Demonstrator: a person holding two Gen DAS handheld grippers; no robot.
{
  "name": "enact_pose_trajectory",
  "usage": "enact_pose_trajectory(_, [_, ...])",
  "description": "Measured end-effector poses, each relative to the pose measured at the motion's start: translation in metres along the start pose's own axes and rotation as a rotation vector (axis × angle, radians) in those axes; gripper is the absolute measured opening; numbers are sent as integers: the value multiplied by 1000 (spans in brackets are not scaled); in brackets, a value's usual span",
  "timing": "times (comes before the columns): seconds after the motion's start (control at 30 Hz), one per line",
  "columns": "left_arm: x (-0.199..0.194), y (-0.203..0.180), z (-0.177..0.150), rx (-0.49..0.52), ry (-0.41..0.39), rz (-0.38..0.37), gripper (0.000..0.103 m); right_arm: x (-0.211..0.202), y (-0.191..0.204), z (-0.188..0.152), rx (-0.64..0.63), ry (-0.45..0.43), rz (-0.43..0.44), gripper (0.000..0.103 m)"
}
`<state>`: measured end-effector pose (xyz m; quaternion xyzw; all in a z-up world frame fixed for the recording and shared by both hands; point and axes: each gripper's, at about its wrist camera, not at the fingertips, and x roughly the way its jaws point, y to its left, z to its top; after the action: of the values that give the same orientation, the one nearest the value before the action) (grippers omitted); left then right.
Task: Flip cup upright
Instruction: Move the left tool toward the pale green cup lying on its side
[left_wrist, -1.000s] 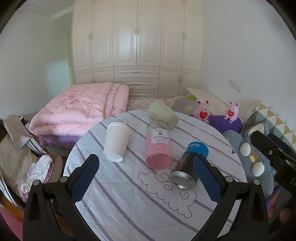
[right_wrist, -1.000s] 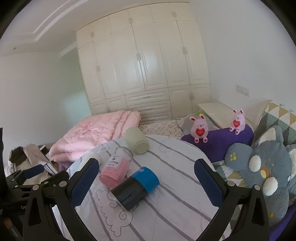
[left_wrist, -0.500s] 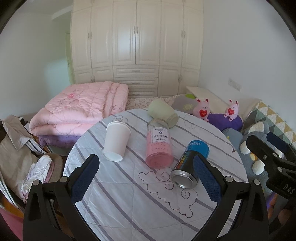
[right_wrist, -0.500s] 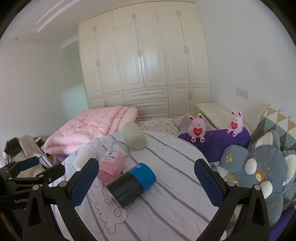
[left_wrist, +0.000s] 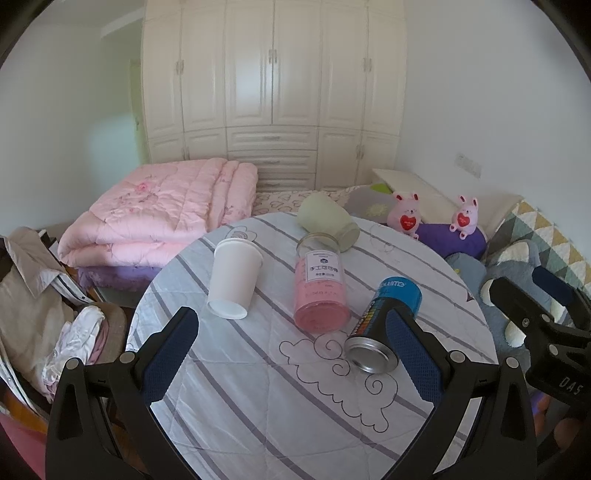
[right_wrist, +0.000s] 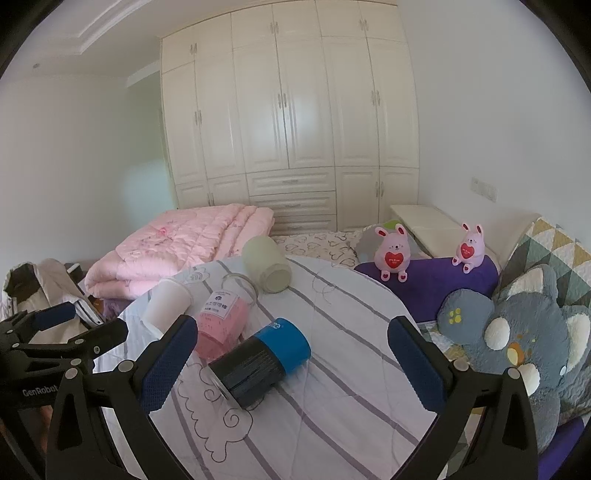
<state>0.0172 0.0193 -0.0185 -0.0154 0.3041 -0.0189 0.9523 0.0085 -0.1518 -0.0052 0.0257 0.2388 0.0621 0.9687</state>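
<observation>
Your left gripper and right gripper both hang above the round table, jaws spread wide, holding nothing. The white paper cup lies on its side at the table's left (mouth facing away), beside the pink-filled jar.
</observation>
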Motion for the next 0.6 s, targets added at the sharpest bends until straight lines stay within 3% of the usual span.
enact_pose_trajectory(0.6, [10,-4,7,6,34,5,103,14,-12,-6,26,50,-3,103])
